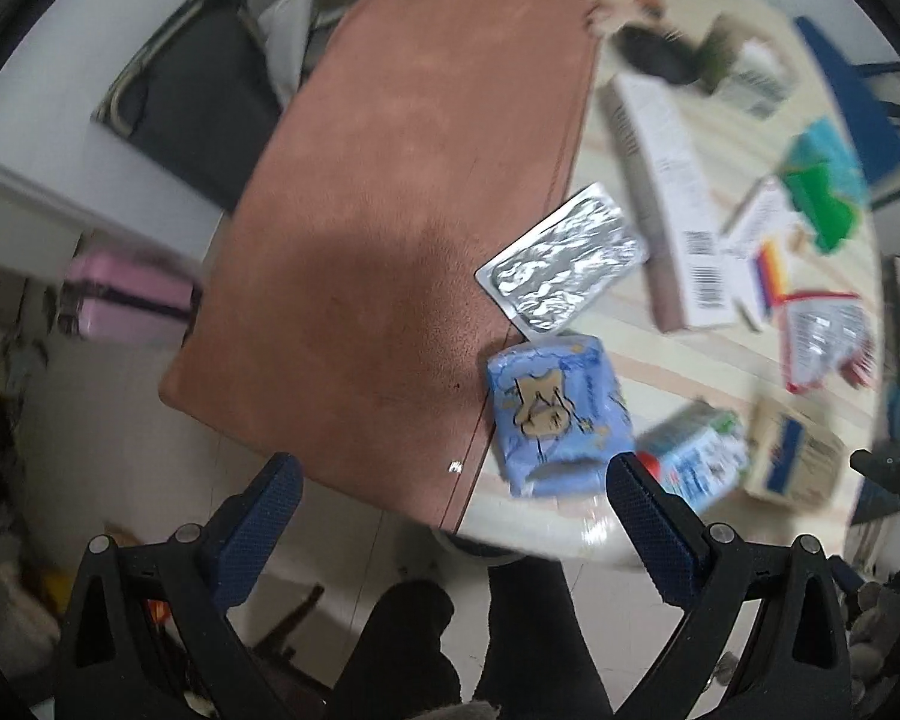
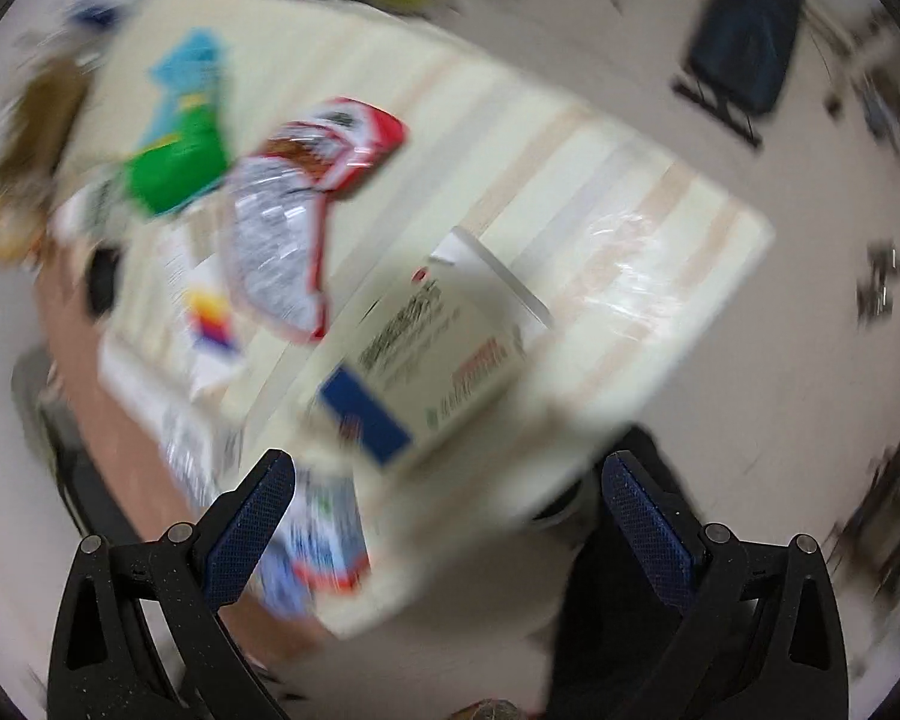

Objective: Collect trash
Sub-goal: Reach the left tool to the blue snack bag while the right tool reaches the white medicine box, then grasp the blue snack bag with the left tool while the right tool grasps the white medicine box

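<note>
Up close, the left gripper (image 1: 453, 483) hangs with its jaws spread wide and nothing between them, just off the near edge of the brown leather mat (image 1: 402, 192). That mat's left and near edges fall away to pale floor, and its surface is bare. Trash crowds its right side: a silver blister pack (image 1: 561, 258) straddles the mat's right edge, and a blue tissue packet (image 1: 555, 414) lies just beside that edge, near the table's front rim. Further right on the cream striped tablecloth (image 1: 648, 360) lie a long white carton (image 1: 669, 198), a crumpled blue-and-white packet (image 1: 699, 468) and a beige box (image 1: 795, 456). The right gripper (image 2: 447, 483) is also wide open and empty, above a blurred beige box (image 2: 426, 354) near the table's corner (image 2: 744, 234); a red-edged wrapper (image 2: 306, 216) sits beyond.
</note>
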Action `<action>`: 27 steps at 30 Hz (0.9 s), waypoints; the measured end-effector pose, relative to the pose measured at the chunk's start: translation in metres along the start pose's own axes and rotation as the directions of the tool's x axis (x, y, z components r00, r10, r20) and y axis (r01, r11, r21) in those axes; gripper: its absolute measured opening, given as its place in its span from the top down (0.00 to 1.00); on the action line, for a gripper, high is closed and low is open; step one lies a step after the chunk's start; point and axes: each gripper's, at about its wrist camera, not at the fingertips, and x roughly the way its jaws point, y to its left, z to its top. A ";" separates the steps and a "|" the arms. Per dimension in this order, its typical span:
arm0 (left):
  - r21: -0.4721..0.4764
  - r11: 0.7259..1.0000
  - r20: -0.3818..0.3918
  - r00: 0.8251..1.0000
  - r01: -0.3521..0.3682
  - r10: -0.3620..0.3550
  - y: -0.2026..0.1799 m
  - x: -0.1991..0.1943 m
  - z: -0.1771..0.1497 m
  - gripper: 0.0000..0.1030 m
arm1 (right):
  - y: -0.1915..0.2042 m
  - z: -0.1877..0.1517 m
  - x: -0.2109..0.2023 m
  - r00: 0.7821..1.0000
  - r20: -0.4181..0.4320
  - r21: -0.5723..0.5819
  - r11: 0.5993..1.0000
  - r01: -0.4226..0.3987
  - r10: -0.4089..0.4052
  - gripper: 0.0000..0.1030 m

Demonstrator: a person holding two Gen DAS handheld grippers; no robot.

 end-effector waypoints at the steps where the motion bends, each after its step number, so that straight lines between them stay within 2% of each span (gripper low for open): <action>1: -0.012 1.000 -0.015 1.000 -0.012 0.012 -0.005 0.008 0.006 0.00 | 0.003 0.005 0.010 1.000 -0.007 0.012 1.000 0.018 -0.018 0.00; 5: -0.067 0.997 -0.066 0.997 -0.045 0.041 -0.007 0.028 0.014 0.00 | 0.017 0.018 0.050 0.997 -0.070 0.081 0.996 0.043 -0.037 0.00; 7: -0.079 0.995 -0.084 0.995 -0.057 0.050 -0.008 0.034 0.015 0.00 | 0.027 0.020 0.058 0.995 -0.054 0.069 0.993 0.093 -0.090 0.00; 11: -0.085 0.995 -0.113 0.993 -0.053 0.044 -0.015 0.049 0.017 0.00 | 0.053 0.014 0.054 0.980 0.042 -0.112 0.973 0.200 -0.196 0.07; 13: -0.086 0.996 -0.131 0.991 -0.035 0.024 -0.014 0.053 0.015 0.00 | 0.066 0.008 0.052 0.964 0.107 -0.287 0.920 0.265 -0.245 0.07; 14: -0.089 0.996 -0.138 0.990 -0.026 0.013 -0.013 0.057 0.016 0.00 | 0.070 0.004 0.051 0.955 0.139 -0.367 0.882 0.296 -0.263 0.07; 15: -0.092 0.996 -0.149 0.989 -0.010 -0.004 -0.014 0.061 0.016 0.00 | 0.076 -0.003 0.051 0.943 0.182 -0.492 0.805 0.331 -0.277 0.07; 17: -0.094 0.995 -0.161 0.987 0.013 -0.028 -0.016 0.068 0.015 0.00 | 0.080 -0.014 0.050 0.920 0.258 -0.621 0.679 0.391 -0.295 0.07; 18: -0.092 0.996 -0.170 0.985 0.023 -0.038 -0.018 0.072 0.015 0.00 | 0.080 -0.021 0.049 0.906 0.296 -0.678 0.602 0.421 -0.302 0.07; 19: -0.094 0.995 -0.180 0.982 0.035 -0.051 -0.018 0.076 0.015 0.00 | 0.078 -0.024 0.049 0.901 0.305 -0.696 0.574 0.432 -0.308 0.06; 20: -0.105 0.993 -0.199 0.977 0.058 -0.078 -0.021 0.082 0.014 0.00 | 0.074 -0.025 0.050 0.901 0.300 -0.698 0.572 0.431 -0.313 0.03; 23: -0.146 0.983 -0.237 0.961 0.111 -0.144 -0.023 0.097 0.013 0.00 | 0.048 -0.021 0.051 0.940 0.205 -0.657 0.673 0.340 -0.274 0.00; 25: -0.160 0.978 -0.240 0.955 0.136 -0.173 -0.022 0.103 0.012 0.00 | 0.038 -0.018 0.054 0.945 0.187 -0.623 0.711 0.326 -0.270 0.00; 27: -0.147 0.980 -0.231 0.958 0.137 -0.169 -0.022 0.106 0.012 0.07 | 0.035 -0.018 0.055 0.945 0.186 -0.596 0.734 0.326 -0.269 0.00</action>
